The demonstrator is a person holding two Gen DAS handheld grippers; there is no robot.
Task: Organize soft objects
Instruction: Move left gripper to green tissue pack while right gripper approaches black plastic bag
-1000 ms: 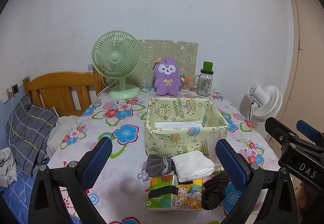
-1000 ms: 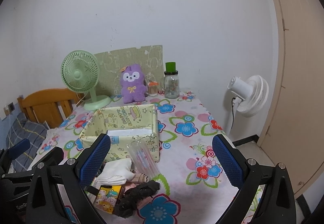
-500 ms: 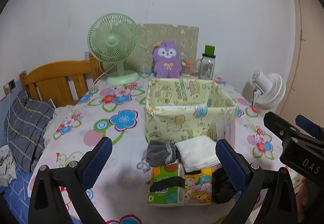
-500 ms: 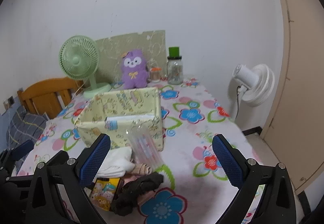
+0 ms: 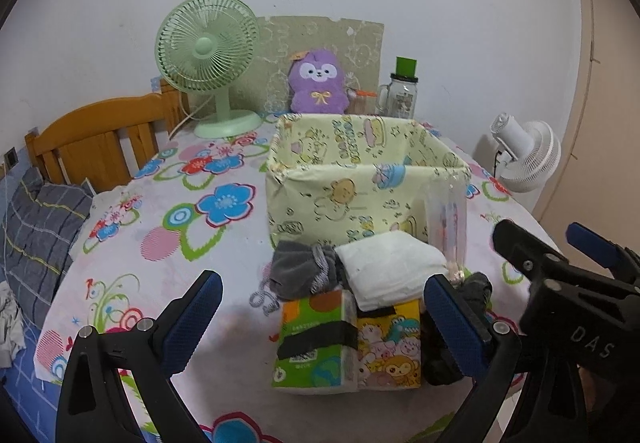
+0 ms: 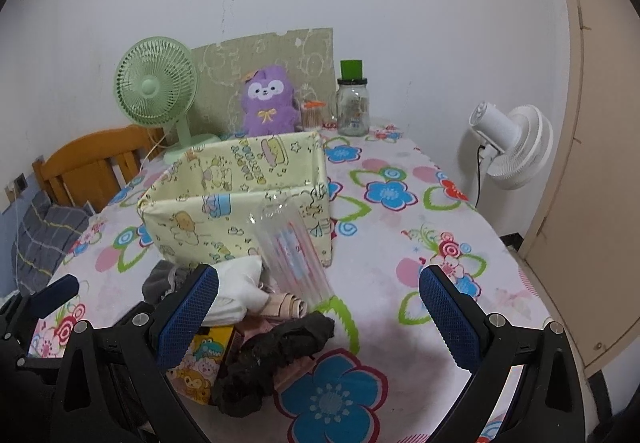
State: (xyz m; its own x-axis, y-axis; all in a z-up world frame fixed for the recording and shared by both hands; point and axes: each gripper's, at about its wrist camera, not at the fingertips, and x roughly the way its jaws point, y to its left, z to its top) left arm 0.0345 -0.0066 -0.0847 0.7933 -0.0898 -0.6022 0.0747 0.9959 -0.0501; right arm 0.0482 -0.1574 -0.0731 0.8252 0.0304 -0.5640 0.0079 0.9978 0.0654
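Observation:
A yellow cartoon-print fabric box [image 5: 360,187] [image 6: 240,203] stands in the middle of the flowered table. In front of it lies a pile: a grey sock bundle [image 5: 304,269], a folded white cloth [image 5: 392,267] [image 6: 236,291], two tissue packs [image 5: 348,343], a black garment [image 6: 276,359] [image 5: 472,295], a beige roll [image 6: 286,305] and a clear plastic packet [image 6: 292,251] [image 5: 446,223] leaning on the box. My left gripper [image 5: 320,319] is open, straddling the tissue packs from just short of them. My right gripper [image 6: 318,315] is open, low over the black garment.
At the back stand a green desk fan [image 5: 210,59], a purple plush toy [image 5: 318,81] [image 6: 268,103] and a green-lidded glass jar [image 5: 402,91] [image 6: 352,103]. A wooden chair [image 5: 100,139] and striped bedding [image 5: 36,227] lie left. A white floor fan [image 6: 512,147] stands right.
Both grippers have dropped lower and moved closer to the pile, so the box and pile look bigger. Nothing on the table has moved. Both stay open.

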